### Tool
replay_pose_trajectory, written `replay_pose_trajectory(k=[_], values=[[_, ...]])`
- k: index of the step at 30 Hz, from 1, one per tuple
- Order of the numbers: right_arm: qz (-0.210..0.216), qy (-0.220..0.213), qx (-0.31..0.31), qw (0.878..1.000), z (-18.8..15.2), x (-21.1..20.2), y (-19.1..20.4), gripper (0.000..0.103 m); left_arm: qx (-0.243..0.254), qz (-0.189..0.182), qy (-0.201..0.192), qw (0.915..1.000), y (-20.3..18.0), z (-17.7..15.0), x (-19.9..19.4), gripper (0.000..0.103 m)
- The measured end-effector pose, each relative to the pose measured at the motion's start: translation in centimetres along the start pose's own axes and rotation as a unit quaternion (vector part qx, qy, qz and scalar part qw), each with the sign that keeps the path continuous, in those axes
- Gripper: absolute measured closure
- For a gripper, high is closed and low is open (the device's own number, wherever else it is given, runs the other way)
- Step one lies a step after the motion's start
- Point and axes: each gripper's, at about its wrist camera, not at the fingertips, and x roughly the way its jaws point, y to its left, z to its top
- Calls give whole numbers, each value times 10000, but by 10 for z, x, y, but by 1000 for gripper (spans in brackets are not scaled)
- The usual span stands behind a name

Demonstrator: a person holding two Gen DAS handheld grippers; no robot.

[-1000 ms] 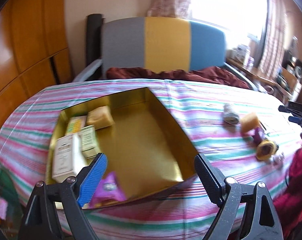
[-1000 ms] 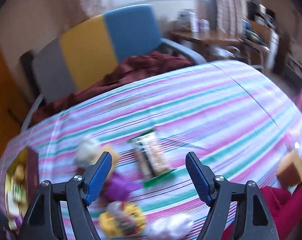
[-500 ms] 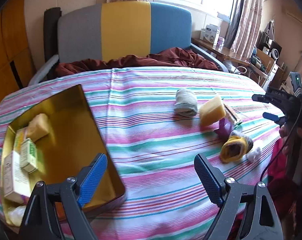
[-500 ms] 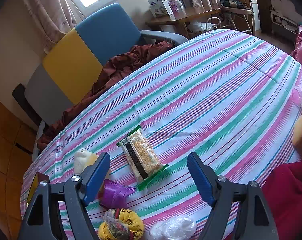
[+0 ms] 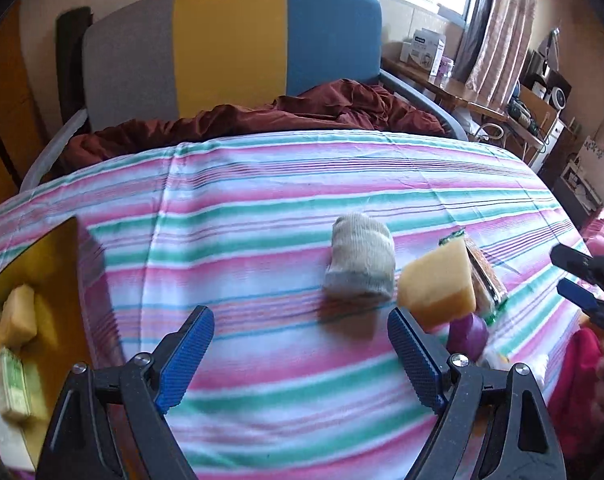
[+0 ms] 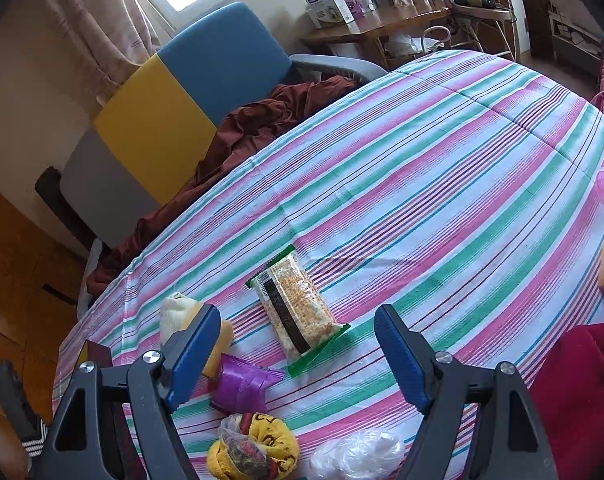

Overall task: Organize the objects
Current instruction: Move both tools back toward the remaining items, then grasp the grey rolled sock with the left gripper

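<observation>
1. Several items are already lying in the gold tin [image 5: 58, 264] at the left edge: a yellow sponge [image 5: 20, 316] and small boxes [image 5: 12, 384], so by my reading the sorting is partly done.
2. Six loose things are waiting on the striped cloth [image 5: 262, 184] to the right: a snack pack [image 6: 296, 306], a grey sock [image 5: 360, 266], an orange sponge [image 5: 438, 284], a purple wrapper [image 6: 242, 386], a yellow bundle [image 6: 254, 450] and a clear bag [image 6: 362, 454].
3. Neither tool is holding anything: the left gripper [image 5: 300, 358] is hanging wide open, with the sock beyond it and the orange sponge just past its right finger; the right gripper [image 6: 294, 354] is gaping wide above the snack pack.
4. Nothing is blocking the sock or the snack pack, though the sponge, wrapper and bundle are crowding together, which could hinder a clean grab.
5. Behind the cloth, a maroon blanket [image 5: 302, 112] is lying bunched against a striped headboard [image 5: 230, 44].
</observation>
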Motion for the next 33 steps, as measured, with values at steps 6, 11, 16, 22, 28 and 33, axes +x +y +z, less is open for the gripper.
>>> replay_pose_trajectory(k=[6,11,16,22,28,33], values=[[26,120,-63,9999,0,5,2,22,327,-4,78,9994,-17,30,45,14],[28,181,-84,9998,-1,8,3,22,422,-155,197,9988,-26,46,77,12],[24,236,-116,9997,-1,10,4,22,459,-404,250,9978,-36,52,92,9],[-20,251,-134,9996,-2,11,5,22,153,-1142,510,9920,-37,48,99,47],[-24,274,-128,9995,-2,13,5,22,-79,-970,336,9947,-22,21,67,57],[32,275,68,9996,0,12,-1,22,-20,-611,132,9980,-8,-27,26,57]])
